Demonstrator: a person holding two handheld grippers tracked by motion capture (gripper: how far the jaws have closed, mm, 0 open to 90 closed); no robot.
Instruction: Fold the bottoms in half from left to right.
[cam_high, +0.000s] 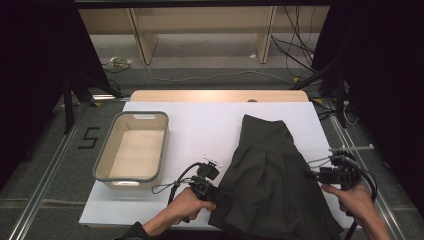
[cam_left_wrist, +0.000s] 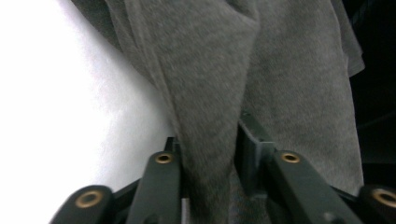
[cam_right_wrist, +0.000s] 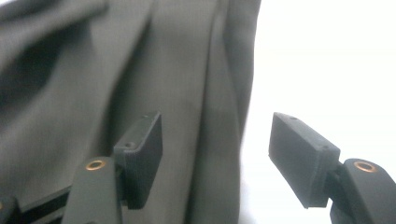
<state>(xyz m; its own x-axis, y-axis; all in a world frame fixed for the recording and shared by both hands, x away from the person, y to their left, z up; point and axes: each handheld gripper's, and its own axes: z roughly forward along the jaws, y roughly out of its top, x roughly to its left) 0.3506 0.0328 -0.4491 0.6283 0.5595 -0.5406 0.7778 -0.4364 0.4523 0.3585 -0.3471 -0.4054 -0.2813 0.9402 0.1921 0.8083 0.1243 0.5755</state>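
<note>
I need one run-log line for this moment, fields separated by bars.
left gripper: shut on grey skirt hem | right gripper: open astride skirt edge | basket: empty, left

A lab-like recording setup: black curtains (cam_high: 30, 75) flank the white-covered table (cam_high: 200, 125), with loose cables (cam_high: 295, 45) and metal rails (cam_high: 45, 175) on the floor beyond the grippers.

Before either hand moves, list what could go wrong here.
The left gripper pinches only a narrow fold of the dark grey pleated cloth garment; lifting may let it slip out. The right gripper is open astride the garment's edge, so pulling now would drag it unevenly across the white table cover.
</note>
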